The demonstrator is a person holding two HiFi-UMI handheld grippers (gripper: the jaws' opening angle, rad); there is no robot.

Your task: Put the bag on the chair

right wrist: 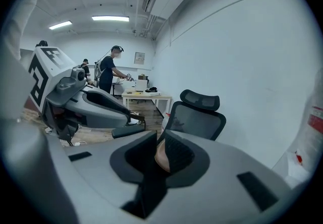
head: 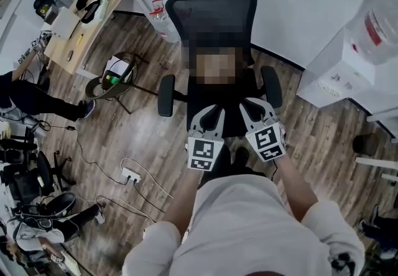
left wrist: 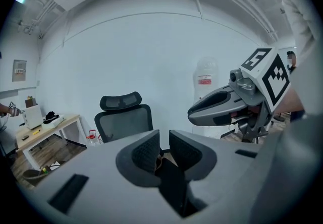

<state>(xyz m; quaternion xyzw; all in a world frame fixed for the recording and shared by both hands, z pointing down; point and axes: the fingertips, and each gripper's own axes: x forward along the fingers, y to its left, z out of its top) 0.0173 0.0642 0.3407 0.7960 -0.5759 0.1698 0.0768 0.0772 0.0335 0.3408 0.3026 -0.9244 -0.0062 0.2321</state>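
A black mesh office chair (head: 211, 13) stands right in front of me, also in the left gripper view (left wrist: 123, 119) and the right gripper view (right wrist: 199, 117). A brownish bag (head: 217, 66), mostly under a blur patch, rests on its seat against the backrest. My left gripper (head: 212, 111) and right gripper (head: 249, 107) hover side by side over the seat's front edge, short of the bag. Each gripper's jaws stand only a narrow slit apart. A bit of brown (left wrist: 160, 160) shows through the left slit and a tan patch (right wrist: 161, 156) through the right; no pad presses on either.
A water dispenser (head: 357, 51) stands to the right of the chair. At the back left is a wooden desk (head: 87, 20) with a round stool (head: 115, 76) beside it. Cables and a power strip (head: 130, 175) lie on the floor. People stand at the left (head: 25, 97).
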